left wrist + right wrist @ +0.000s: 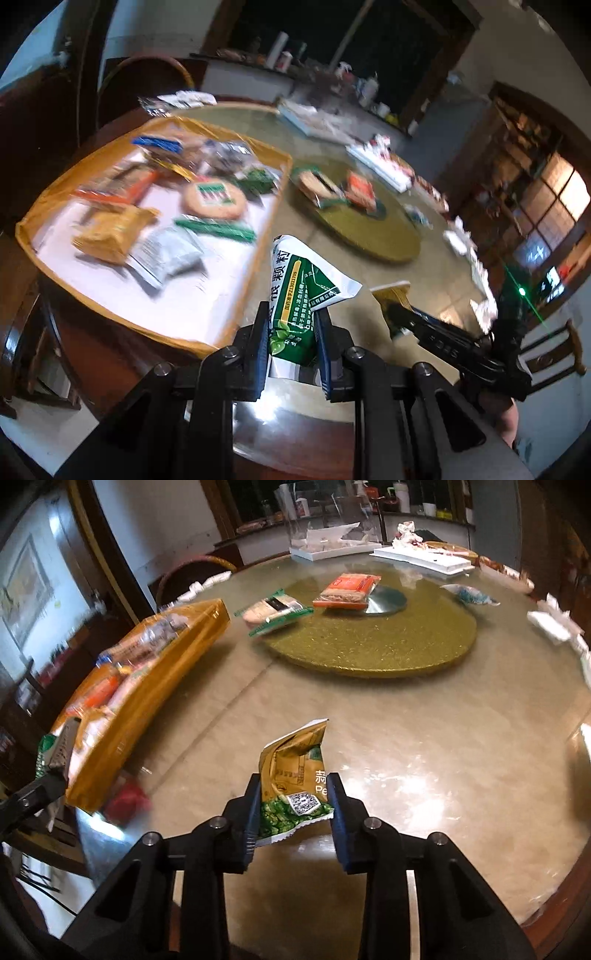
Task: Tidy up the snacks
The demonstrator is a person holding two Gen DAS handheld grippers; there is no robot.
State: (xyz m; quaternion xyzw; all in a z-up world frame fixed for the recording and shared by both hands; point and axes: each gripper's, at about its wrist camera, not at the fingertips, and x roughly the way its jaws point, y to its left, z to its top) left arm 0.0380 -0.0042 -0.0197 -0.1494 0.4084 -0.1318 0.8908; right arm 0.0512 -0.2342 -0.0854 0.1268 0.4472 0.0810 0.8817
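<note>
Above the round tabletop (pixel 406 738), the left tool (pixel 291 332) pinches a green-and-white sachet (pixel 299 295) just beside the orange tray (pixel 55 195) of mixed snacks. The right tool (pixel 293 797), its jaws narrowed around a tan-and-green snack packet (pixel 295 771), holds it clear of the glass. Two more packets (pixel 314 598) lie on the turntable (pixel 369 650).

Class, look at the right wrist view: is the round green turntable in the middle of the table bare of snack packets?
No: two packets lie on the turntable.
</note>
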